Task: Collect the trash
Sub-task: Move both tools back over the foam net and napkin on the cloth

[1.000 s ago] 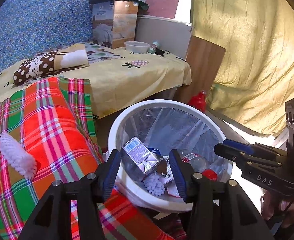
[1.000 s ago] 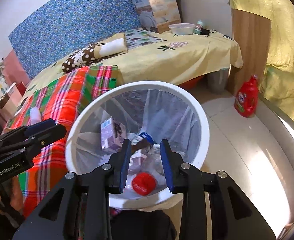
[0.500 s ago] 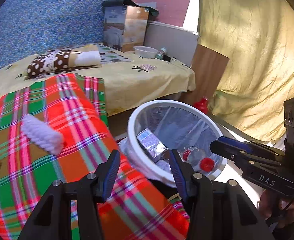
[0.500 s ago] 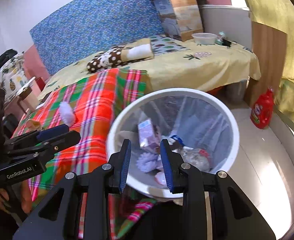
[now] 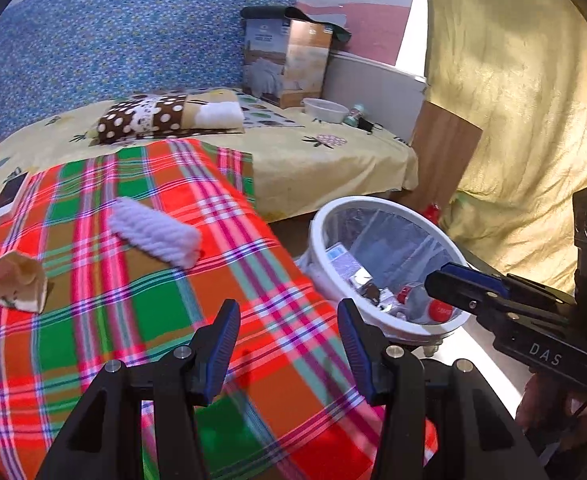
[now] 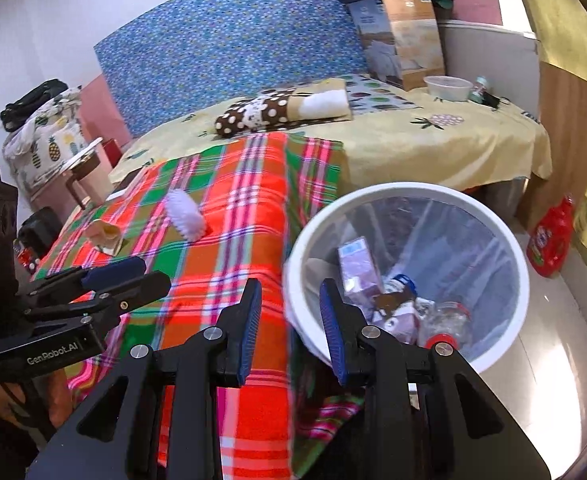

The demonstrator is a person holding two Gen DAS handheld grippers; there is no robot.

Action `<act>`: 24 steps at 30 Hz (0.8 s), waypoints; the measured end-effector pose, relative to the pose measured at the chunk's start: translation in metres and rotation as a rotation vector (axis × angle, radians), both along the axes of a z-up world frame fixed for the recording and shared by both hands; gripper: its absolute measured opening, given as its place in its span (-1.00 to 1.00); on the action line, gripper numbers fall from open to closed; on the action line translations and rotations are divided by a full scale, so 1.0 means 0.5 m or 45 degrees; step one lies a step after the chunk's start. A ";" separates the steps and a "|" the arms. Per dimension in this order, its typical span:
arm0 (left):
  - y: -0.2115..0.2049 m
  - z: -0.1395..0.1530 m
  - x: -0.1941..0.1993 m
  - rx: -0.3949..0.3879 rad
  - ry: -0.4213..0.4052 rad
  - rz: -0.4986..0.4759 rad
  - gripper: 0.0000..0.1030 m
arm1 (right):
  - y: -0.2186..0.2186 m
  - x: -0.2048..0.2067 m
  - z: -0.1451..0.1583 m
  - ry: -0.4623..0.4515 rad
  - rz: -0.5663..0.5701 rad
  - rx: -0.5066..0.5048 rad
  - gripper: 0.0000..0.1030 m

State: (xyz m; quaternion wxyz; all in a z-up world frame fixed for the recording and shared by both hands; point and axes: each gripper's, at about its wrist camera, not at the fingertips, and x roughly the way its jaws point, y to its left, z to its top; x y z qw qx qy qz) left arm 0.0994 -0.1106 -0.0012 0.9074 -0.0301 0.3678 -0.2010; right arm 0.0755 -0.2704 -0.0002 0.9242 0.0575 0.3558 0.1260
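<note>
While the left wrist view looked across the bed, the left gripper [image 5: 289, 334] hung over the plaid blanket [image 5: 141, 292] with its jaws spread wide and nothing between them. Ahead of it lay a white knobbly roll [image 5: 155, 236], and further left a crumpled beige scrap [image 5: 13, 280], both loose on the blanket and well apart. Off the bed's edge stood the white bin [image 5: 321, 256], lined with clear plastic and already holding a carton and a red-capped bottle; the right gripper [image 5: 445, 276] reached in over its rim from the side. From the right wrist view, the right gripper [image 6: 289, 320] stood at a middling gap, empty, straddling the line where the blanket met the bin [image 6: 525, 280]. The roll [image 6: 185, 216] and scrap [image 6: 103, 234] sat up the bed. Both pieces looked light and soft to me; I judged the roll best pinched across its short middle, where it should squash and hold, and the scrap taken at its raised fold.
</note>
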 end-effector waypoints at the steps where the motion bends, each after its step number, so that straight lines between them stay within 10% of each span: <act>1: 0.008 0.000 -0.003 0.001 -0.003 0.014 -0.02 | 0.005 0.001 0.000 0.001 0.009 0.002 -0.37; 24: 0.131 -0.007 -0.010 0.028 0.011 0.248 -0.02 | 0.098 0.027 -0.002 0.020 0.196 -0.017 -0.35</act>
